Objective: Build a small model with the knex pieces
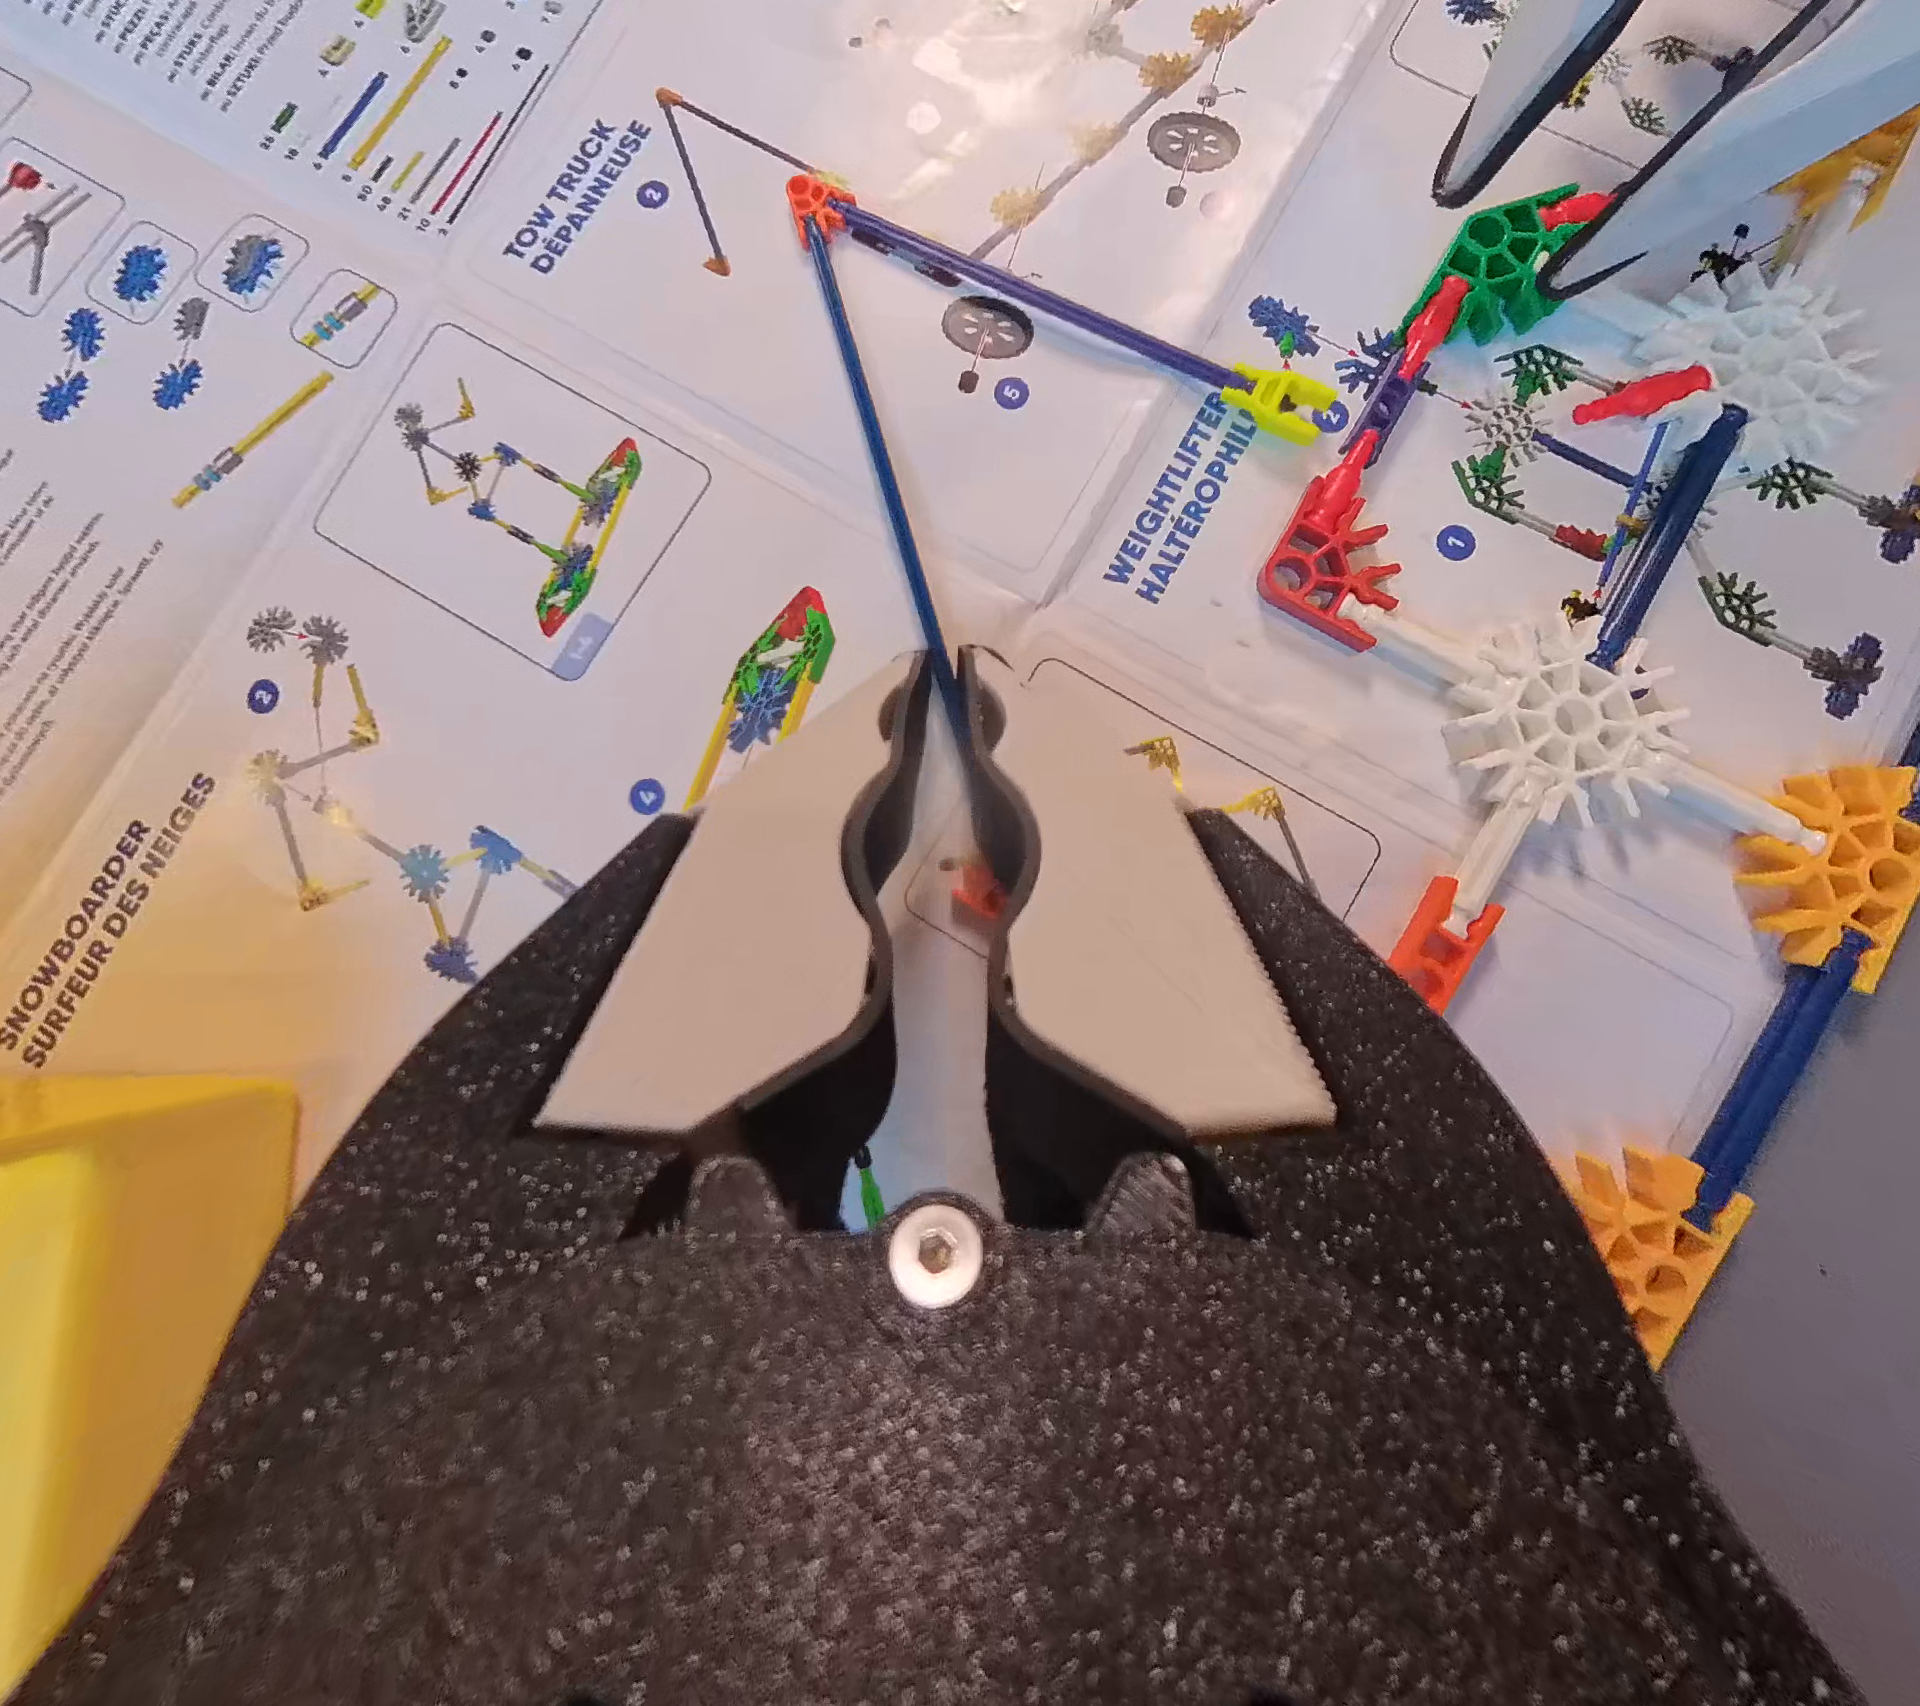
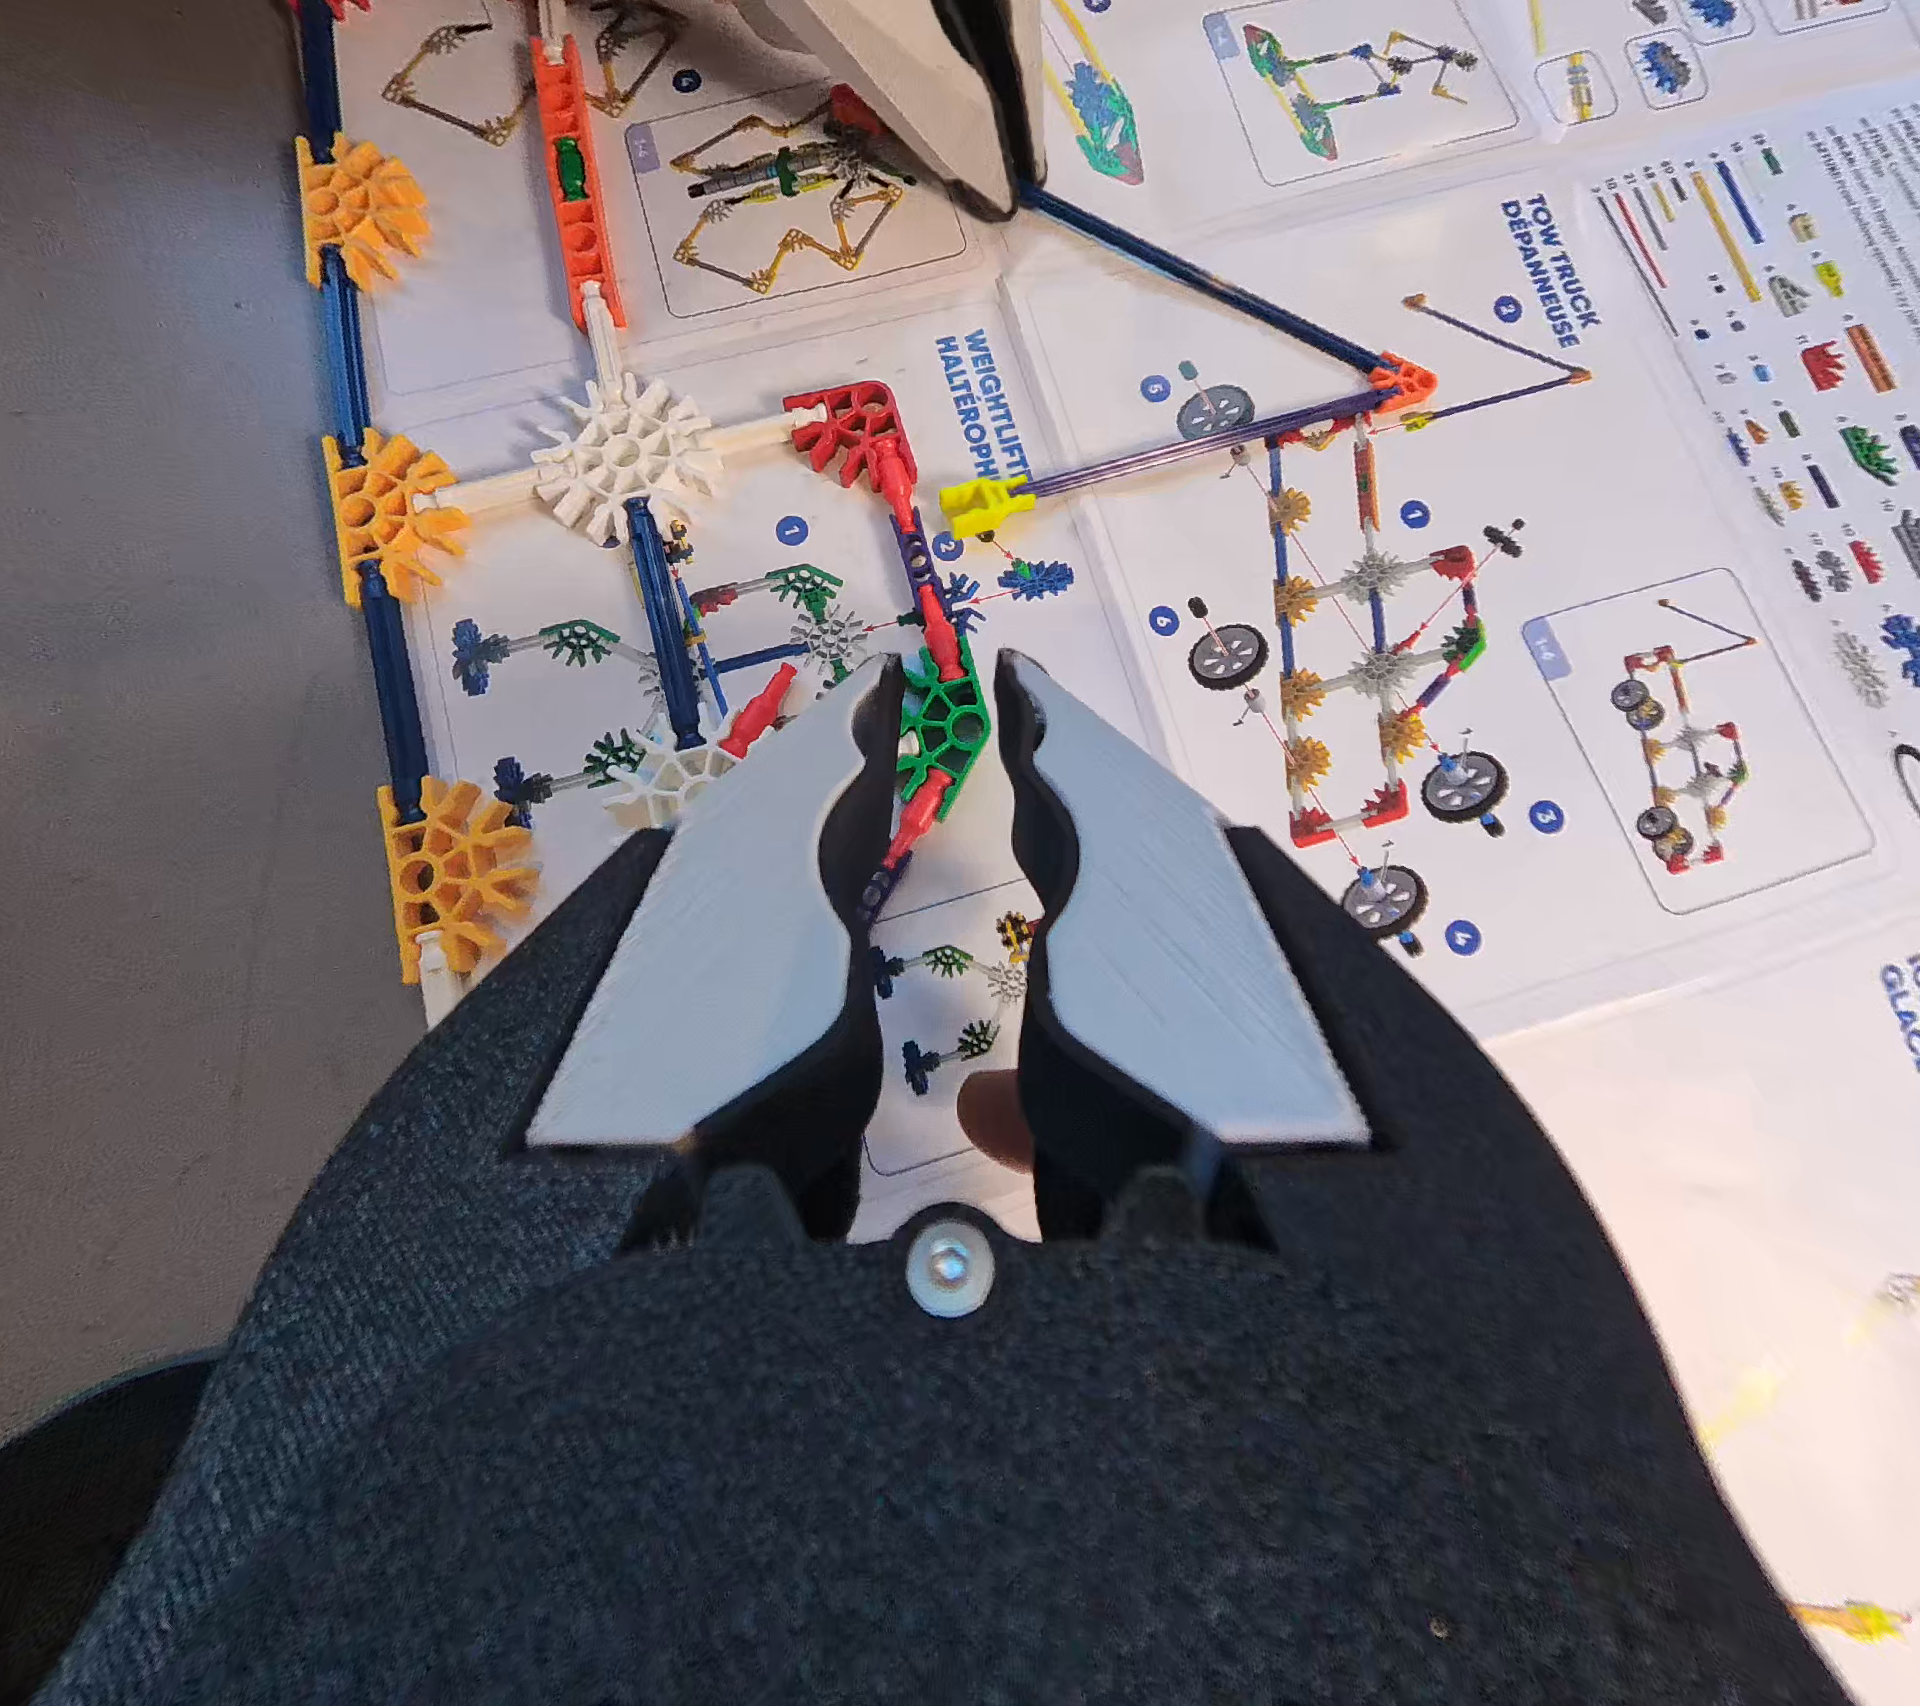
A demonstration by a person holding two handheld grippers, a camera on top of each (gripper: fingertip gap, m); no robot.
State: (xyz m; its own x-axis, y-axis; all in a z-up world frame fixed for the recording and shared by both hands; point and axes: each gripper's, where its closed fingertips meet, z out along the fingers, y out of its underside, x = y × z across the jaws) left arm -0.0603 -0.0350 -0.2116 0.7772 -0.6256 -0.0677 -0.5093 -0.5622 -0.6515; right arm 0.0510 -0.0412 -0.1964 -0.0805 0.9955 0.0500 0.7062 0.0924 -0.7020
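My left gripper [image 1: 943, 659] is shut on the near end of a thin blue rod [image 1: 883, 451]. The rod runs up to a small orange connector [image 1: 816, 204]. A second dark blue rod [image 1: 1039, 300] leads from that connector to a yellow clip [image 1: 1278, 397]. This piece also shows in the right wrist view, with rod [image 2: 1205, 285], orange connector [image 2: 1403, 383], yellow clip [image 2: 977, 506] and left gripper [image 2: 1003, 202]. My right gripper [image 2: 948, 669] has its jaws close on both sides of a green connector [image 2: 945, 721] of the flat model. The right gripper also shows in the left wrist view [image 1: 1496, 238].
A printed instruction sheet [image 2: 1299, 960] covers the grey table [image 2: 156, 513]. The flat model has white snowflake connectors [image 2: 623, 456], orange-yellow connectors [image 2: 384, 503], blue rods [image 2: 348, 347], a red corner connector [image 2: 862, 425] and an orange bar [image 2: 571, 170]. A yellow box [image 1: 125, 1189] sits near left. The gap from one gripper's tips to the other's is roughly 12 cm. The orange bar [image 2: 571, 170] sits 10 cm or so from the ends of my left fingers.
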